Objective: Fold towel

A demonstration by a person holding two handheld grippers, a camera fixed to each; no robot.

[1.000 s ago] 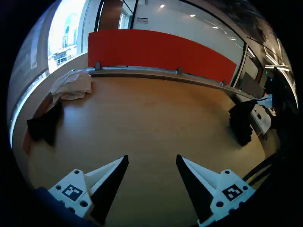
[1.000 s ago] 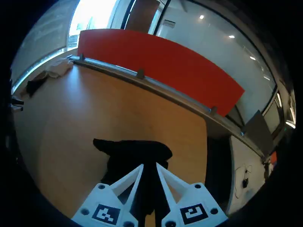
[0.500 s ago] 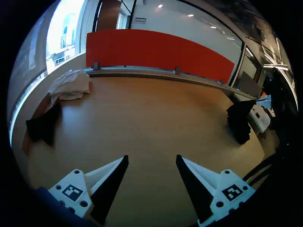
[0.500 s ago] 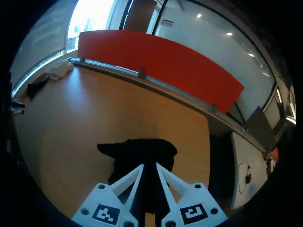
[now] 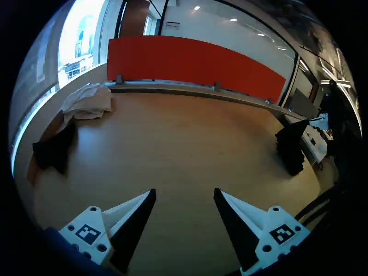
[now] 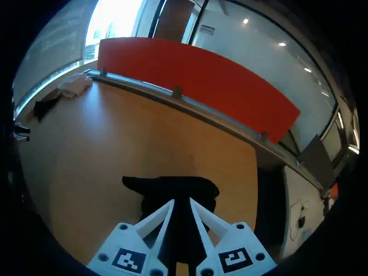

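In the right gripper view my right gripper (image 6: 182, 207) is shut on a black towel (image 6: 177, 189) that hangs bunched just above the wooden table (image 6: 115, 138). The same black towel (image 5: 290, 149) appears at the far right in the left gripper view, lifted off the table. My left gripper (image 5: 184, 198) stands open over the bare wooden table (image 5: 184, 138), nothing between its fingers. A white crumpled cloth (image 5: 87, 101) and a dark cloth (image 5: 53, 152) lie at the far left of the table.
An orange partition (image 5: 198, 60) with a metal rail runs along the table's far edge. Windows stand to the left. In the right gripper view the white cloth (image 6: 73, 84) and dark cloth (image 6: 42, 106) lie far left; a second desk (image 6: 299, 202) sits to the right.
The right gripper has drifted slightly with the black towel still in its grip. The left gripper has barely moved.
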